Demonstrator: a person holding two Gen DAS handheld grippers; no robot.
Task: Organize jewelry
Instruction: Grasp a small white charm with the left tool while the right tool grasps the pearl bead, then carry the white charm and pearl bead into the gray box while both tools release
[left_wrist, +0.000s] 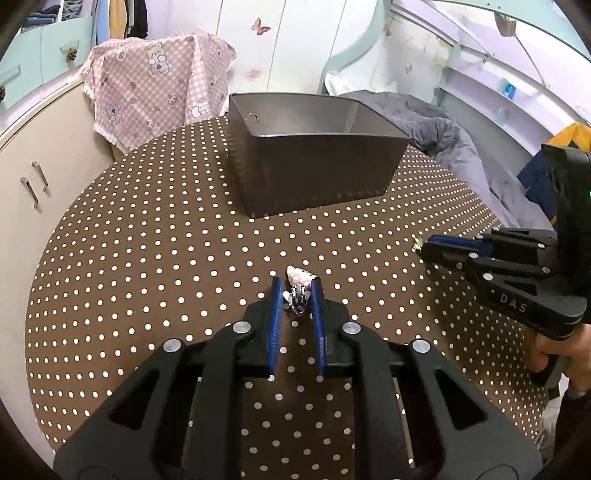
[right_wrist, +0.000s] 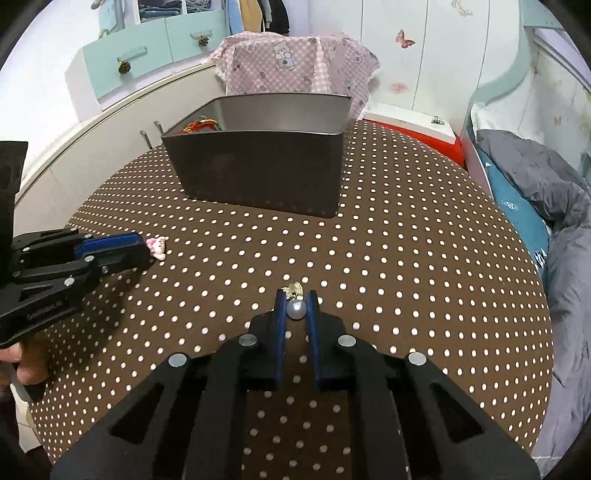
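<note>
Left wrist view: the left gripper (left_wrist: 297, 291), black with blue-padded fingers (left_wrist: 277, 295), is lowered to the round table covered in a brown cloth with white polka dots (left_wrist: 147, 258). Its jaws stand narrowly apart on either side of a small pink-and-white cartoon-figure charm with a silvery metal clasp (left_wrist: 300, 284); the pads lie just beside the clasp, and whether they press on it cannot be told. The pink figure end projects beyond the fingertips and rests on the cloth.

Right wrist view: the right gripper (right_wrist: 296, 308), of the same black and blue construction, has closed its jaws on a pale round pearl-like bead with a small gold-coloured fitting (right_wrist: 296, 304). The bead sits between the two pads near their tips; the gold fitting projects forward, just above or on the cloth. In the left wrist view the same gold fitting (left_wrist: 418, 243) shows at the tip of the right gripper (left_wrist: 428, 249).

Container: a dark grey rectangular open-topped bin (left_wrist: 314, 177) stands on the far half of the table, well apart from both grippers. A red-and-gold corded item (right_wrist: 201, 125) lies inside it against the left inner wall, as seen in the right wrist view.

Surroundings: a pink checked cloth printed with bears (right_wrist: 295, 62) is draped behind the bin; a grey quilt (right_wrist: 554, 192) lies to the right of the table.
</note>
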